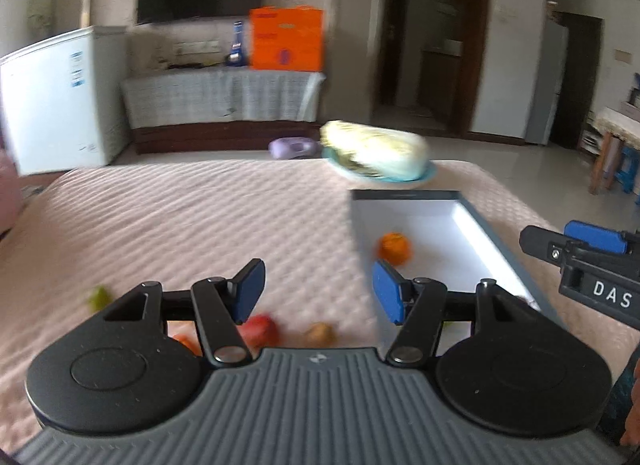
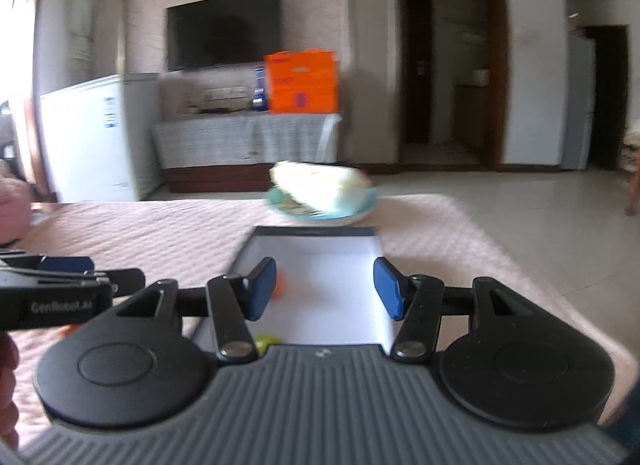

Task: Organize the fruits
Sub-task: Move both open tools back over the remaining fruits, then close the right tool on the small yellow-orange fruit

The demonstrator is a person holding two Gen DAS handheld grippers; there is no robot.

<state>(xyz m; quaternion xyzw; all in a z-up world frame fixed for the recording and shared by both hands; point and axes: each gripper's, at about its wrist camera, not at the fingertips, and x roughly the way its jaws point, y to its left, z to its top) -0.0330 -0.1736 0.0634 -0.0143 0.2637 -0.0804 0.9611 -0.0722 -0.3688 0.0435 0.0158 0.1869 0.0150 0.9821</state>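
Note:
My left gripper (image 1: pixel 318 293) is open with nothing between its blue pads, held over the pink quilted bed cover (image 1: pixel 180 217). Just beyond its base lie a red apple (image 1: pixel 262 329), a brownish fruit (image 1: pixel 320 333), a green fruit (image 1: pixel 98 297) and a partly hidden orange piece (image 1: pixel 186 341). An orange (image 1: pixel 394 247) lies inside the white, dark-rimmed box (image 1: pixel 404 195). My right gripper (image 2: pixel 324 289) is open and empty over that box (image 2: pixel 316 231). Its left pad half hides the orange (image 2: pixel 281 285), and a yellow-green fruit (image 2: pixel 266 341) shows by its base.
A cabbage (image 1: pixel 376 153) lies on a teal plate (image 1: pixel 428 175) at the bed's far edge behind the box. The right gripper (image 1: pixel 560 241) enters the left wrist view at right; the left gripper (image 2: pixel 100 271) shows at left. A white freezer (image 1: pixel 60 105) stands beyond.

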